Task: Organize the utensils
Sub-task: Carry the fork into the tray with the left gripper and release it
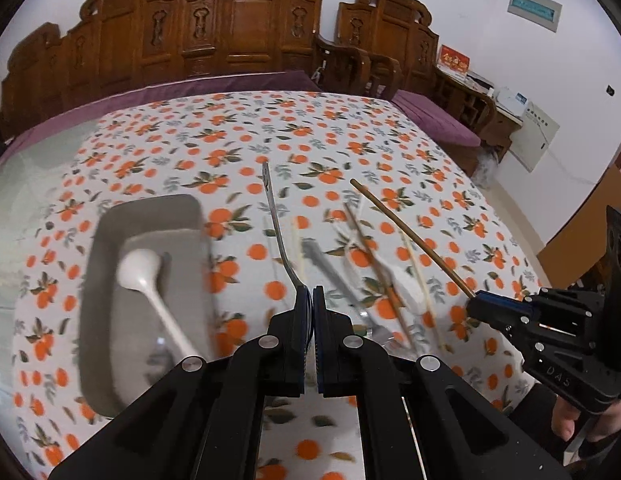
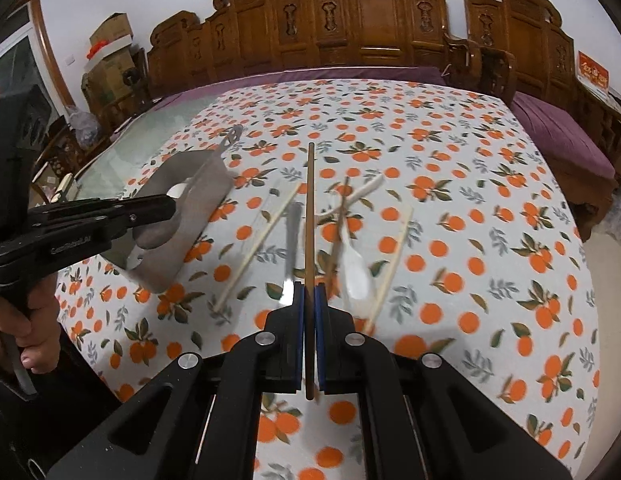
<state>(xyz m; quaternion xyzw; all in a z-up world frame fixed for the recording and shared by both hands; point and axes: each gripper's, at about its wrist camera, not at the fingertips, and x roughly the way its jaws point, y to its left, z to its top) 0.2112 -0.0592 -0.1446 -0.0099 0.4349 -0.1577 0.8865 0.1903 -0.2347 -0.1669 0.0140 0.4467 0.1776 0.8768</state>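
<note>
My left gripper (image 1: 312, 294) is shut on a metal utensil (image 1: 275, 216) whose handle points away, held above the cloth. My right gripper (image 2: 309, 294) is shut on a brown chopstick (image 2: 310, 208); it also shows in the left wrist view (image 1: 414, 236) with the right gripper (image 1: 476, 304) at the right. A grey tray (image 1: 106, 292) at the left holds a white spoon (image 1: 150, 284). Pale chopsticks (image 2: 256, 248), a metal utensil (image 2: 292, 236), another brown chopstick (image 2: 336, 236) and a white spoon (image 2: 354, 268) lie on the cloth. The left gripper (image 2: 166, 206) shows at the left over the tray (image 2: 206, 200).
The table has a white cloth with orange fruit print (image 1: 350, 128), with a bare glass strip (image 1: 34, 168) at the left. A carved wooden bench (image 1: 230, 28) with purple cushions stands behind the table. The person's hands hold both grippers.
</note>
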